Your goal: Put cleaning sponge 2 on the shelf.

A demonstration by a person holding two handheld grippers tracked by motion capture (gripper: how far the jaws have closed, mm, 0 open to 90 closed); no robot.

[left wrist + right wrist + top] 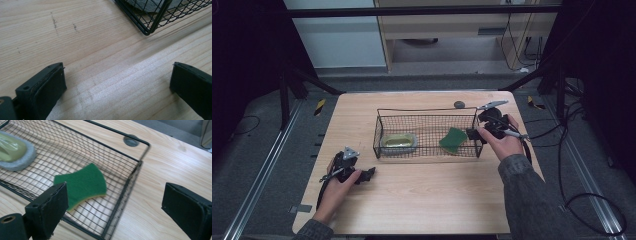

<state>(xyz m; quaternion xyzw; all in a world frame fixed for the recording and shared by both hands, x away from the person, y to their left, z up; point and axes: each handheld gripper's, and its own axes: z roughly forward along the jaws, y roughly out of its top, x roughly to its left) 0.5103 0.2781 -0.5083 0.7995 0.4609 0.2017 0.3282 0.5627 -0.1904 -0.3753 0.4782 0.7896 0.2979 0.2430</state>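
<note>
Right gripper view: green sponge point(81, 183) lies in wire basket point(120, 202), centre frame, near its right wall. Right gripper point(113, 206) spread wide, empty, at the basket's end. Left gripper point(117, 82) spread, low on table point(95, 45). Advice: clear rim, descend, pinch sponge's edges squarely.

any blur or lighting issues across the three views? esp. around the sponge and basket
Right gripper view: the green sponge is smeared at its edges and the wire basket mesh bows toward the frame edges, wide-lens distortion. Left gripper view: sharp wood grain, soft shadows under the basket corner and by the jaws. High view: table evenly lit, surroundings very dark, overall soft and low in detail.
</note>
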